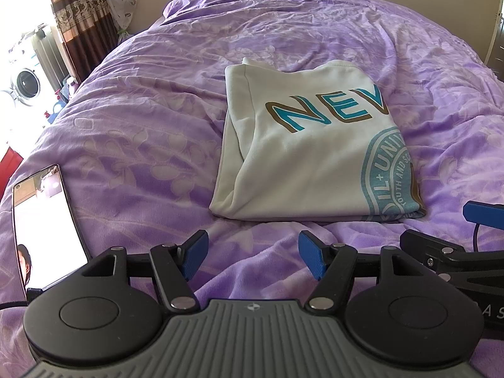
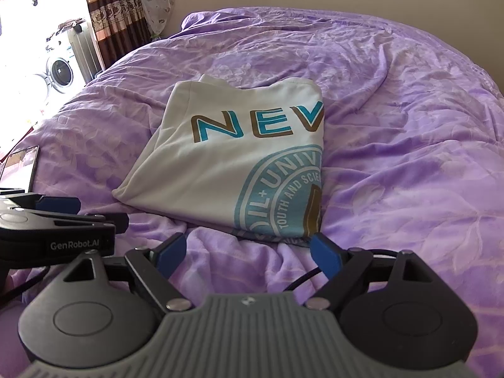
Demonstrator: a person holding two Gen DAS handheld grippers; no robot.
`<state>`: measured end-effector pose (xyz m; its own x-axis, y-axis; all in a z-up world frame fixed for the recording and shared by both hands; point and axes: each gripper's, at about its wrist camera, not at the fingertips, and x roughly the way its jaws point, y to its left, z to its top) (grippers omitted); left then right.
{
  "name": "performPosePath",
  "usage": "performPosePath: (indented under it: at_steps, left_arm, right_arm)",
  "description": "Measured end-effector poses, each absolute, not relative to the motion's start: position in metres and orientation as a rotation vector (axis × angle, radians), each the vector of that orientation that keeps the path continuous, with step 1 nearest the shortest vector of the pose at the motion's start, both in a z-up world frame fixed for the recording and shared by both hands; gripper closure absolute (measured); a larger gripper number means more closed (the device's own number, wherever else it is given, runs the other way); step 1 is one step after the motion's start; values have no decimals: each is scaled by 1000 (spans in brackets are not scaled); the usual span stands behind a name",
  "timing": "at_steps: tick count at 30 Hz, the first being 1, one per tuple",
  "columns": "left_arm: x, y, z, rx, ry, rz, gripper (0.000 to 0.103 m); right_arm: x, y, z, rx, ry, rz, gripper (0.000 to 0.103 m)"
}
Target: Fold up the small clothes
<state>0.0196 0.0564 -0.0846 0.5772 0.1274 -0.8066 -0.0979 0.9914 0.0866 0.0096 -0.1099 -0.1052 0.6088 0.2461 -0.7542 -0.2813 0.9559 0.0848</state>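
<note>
A white T-shirt (image 1: 308, 145) with teal "NEV" lettering and a round teal print lies folded into a rectangle on the purple bed cover; it also shows in the right wrist view (image 2: 226, 163). My left gripper (image 1: 253, 256) is open and empty, just in front of the shirt's near edge. My right gripper (image 2: 249, 253) is open and empty, its right fingertip (image 2: 324, 252) close to the shirt's near right corner. The right gripper shows at the right edge of the left wrist view (image 1: 456, 236). The left gripper shows at the left of the right wrist view (image 2: 56, 220).
The purple bed cover (image 1: 151, 119) is rumpled all around. A phone (image 1: 44, 223) lies face up at the bed's near left; it also shows in the right wrist view (image 2: 19, 167). Beyond the bed's left side are a curtain (image 1: 82, 15) and a washing machine (image 1: 26, 86).
</note>
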Motion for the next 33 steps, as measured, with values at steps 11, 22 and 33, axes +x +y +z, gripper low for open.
performPosePath:
  at_steps: [11,22,33]
  left_arm:
    - [20,55,-84,34,948,132,26]
    - [20,54,-84,37,949,133,26]
    - [20,55,-85,32,951,128,26]
  right_arm:
    - [9,-110,-106,-43,866,306,21]
    - [9,-110,-106,-44,865,307,21]
    - [8,-108,-109,-43,868,310,21]
